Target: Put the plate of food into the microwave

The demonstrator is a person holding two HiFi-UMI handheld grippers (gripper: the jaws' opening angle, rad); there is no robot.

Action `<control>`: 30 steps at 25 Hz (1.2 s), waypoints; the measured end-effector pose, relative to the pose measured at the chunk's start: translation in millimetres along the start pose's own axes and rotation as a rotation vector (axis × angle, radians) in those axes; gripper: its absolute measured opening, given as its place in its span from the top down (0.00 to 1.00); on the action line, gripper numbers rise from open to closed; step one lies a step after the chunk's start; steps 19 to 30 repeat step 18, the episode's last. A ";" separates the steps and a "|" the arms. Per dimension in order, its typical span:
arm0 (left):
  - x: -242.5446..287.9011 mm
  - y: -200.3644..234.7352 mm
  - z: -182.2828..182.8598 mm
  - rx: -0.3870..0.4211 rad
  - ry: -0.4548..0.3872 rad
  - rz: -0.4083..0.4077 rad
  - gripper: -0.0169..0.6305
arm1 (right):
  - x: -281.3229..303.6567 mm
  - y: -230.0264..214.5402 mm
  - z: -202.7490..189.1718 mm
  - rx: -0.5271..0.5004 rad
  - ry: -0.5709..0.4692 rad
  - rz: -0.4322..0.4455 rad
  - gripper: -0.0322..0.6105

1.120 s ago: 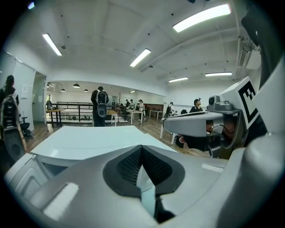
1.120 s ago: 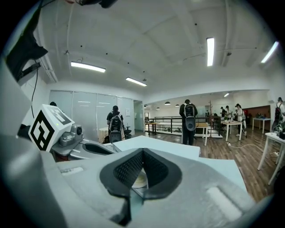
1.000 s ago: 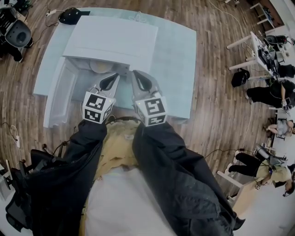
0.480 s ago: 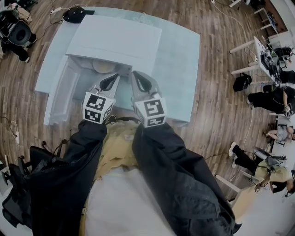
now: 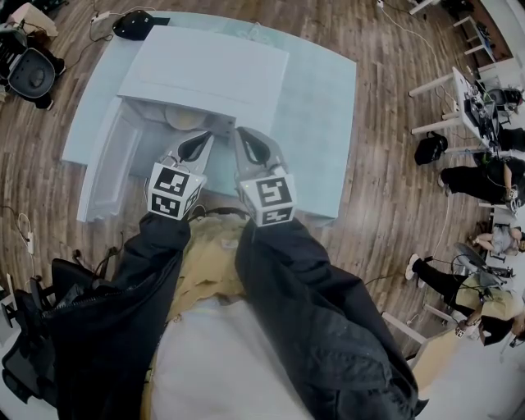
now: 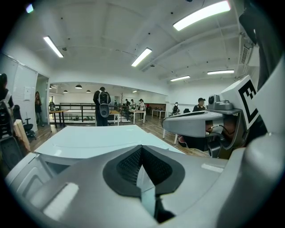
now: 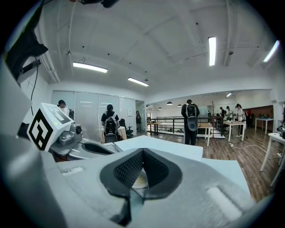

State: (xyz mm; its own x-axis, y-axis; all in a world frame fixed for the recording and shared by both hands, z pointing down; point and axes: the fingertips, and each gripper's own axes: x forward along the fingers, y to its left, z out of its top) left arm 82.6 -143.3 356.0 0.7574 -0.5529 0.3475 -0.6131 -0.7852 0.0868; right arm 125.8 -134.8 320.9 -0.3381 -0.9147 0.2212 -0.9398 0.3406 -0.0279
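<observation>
A white microwave (image 5: pixel 205 66) stands on a pale blue table (image 5: pixel 316 98), its door (image 5: pixel 111 168) swung open to the left. Inside the cavity lies the plate of food (image 5: pixel 182 120), partly hidden under the microwave's top. The plate (image 7: pixel 140 180) also shows through the gap behind the right jaws. My left gripper (image 5: pixel 207 135) and right gripper (image 5: pixel 240 131) hover side by side just in front of the opening, tips pointing at it. Both are shut and hold nothing. In their own views the left gripper (image 6: pixel 141 149) and right gripper (image 7: pixel 143 151) have pads meeting at the tips.
A black bag (image 5: pixel 131 25) lies at the table's far left corner. An office chair (image 5: pixel 31 61) stands on the wooden floor to the left. White desks with seated people (image 5: pixel 480 168) fill the right side. A person with a backpack (image 7: pixel 191 120) stands beyond the table.
Both grippers stay where they were, shut. Only the head view has shifted slightly.
</observation>
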 end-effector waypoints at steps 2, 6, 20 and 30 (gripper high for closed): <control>-0.5 0.6 -0.1 -0.001 -0.001 0.001 0.98 | 0.3 0.6 -0.8 -0.003 0.001 0.002 0.96; -0.7 -0.5 -1.2 -0.005 0.003 -0.002 0.98 | 0.3 4.3 -1.6 -0.010 0.011 0.012 0.96; 1.5 -6.2 -8.4 -0.007 0.026 -0.020 0.98 | -2.7 2.7 -6.6 -0.007 0.028 -0.009 0.96; 1.5 -6.2 -8.4 -0.007 0.026 -0.020 0.98 | -2.7 2.7 -6.6 -0.007 0.028 -0.009 0.96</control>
